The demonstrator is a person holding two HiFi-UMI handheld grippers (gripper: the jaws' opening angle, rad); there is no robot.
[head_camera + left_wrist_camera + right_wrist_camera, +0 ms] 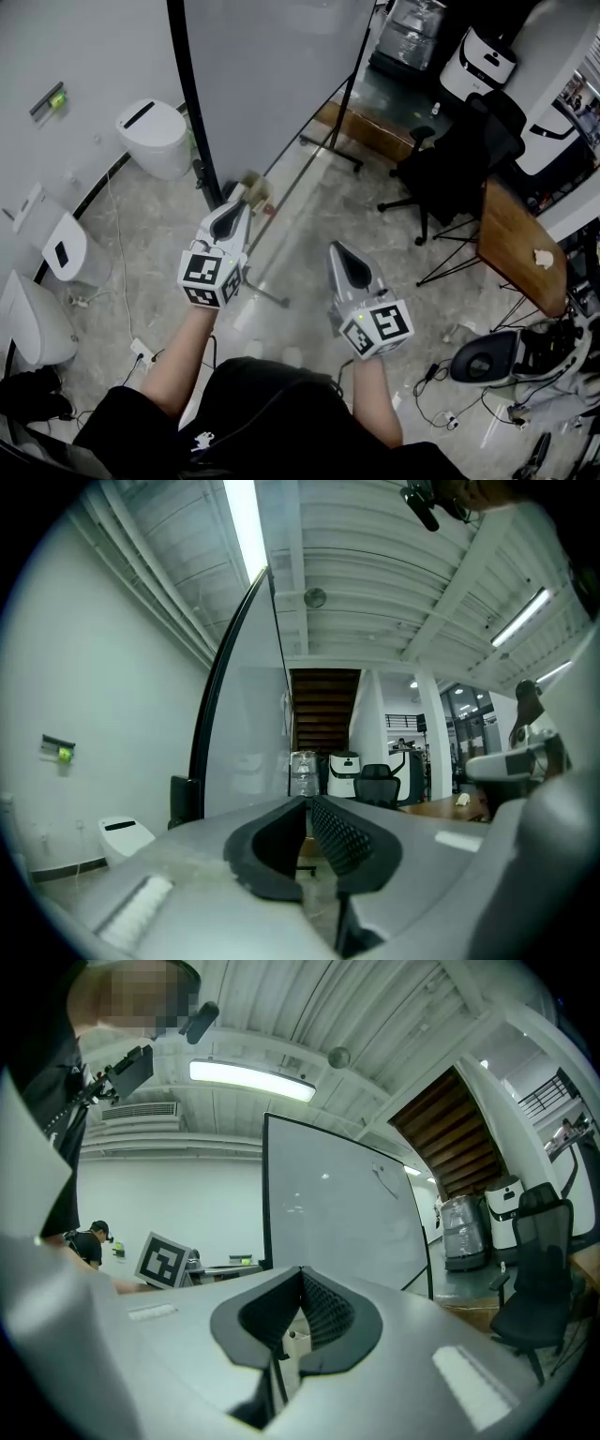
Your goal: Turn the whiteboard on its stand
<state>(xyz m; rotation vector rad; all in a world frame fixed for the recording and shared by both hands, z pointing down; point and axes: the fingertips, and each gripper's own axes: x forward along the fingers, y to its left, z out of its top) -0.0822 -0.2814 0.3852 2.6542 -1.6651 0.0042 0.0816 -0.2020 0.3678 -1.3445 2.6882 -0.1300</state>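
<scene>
Looking down from the head view, a person holds the left tongs (242,199) close to the lower black-framed edge of the whiteboard (272,84), which stands upright on its stand (330,148) just ahead. The right tongs (339,251) hang back, nearer the body and apart from the board. That arrangement suggests the left side leads the turn while the right waits. The speckled grey floor (309,220) carries loose cables (117,281), a white bin (155,136), a black office chair (459,159) and a wooden table (516,239) at right. In the left gripper view, the left tongs (307,808) are closed with nothing between them. The whiteboard (246,733) rises just beyond and slightly left, not gripped, under a ribbed ceiling with a strip light (246,522). Closed tongs by the frame look better suited to nudging than clamping. In the right gripper view, the right tongs (300,1279) are likewise closed and empty. The whiteboard (337,1213) fills the middle distance ahead, with the other gripper's marker cube (165,1260) at left.
</scene>
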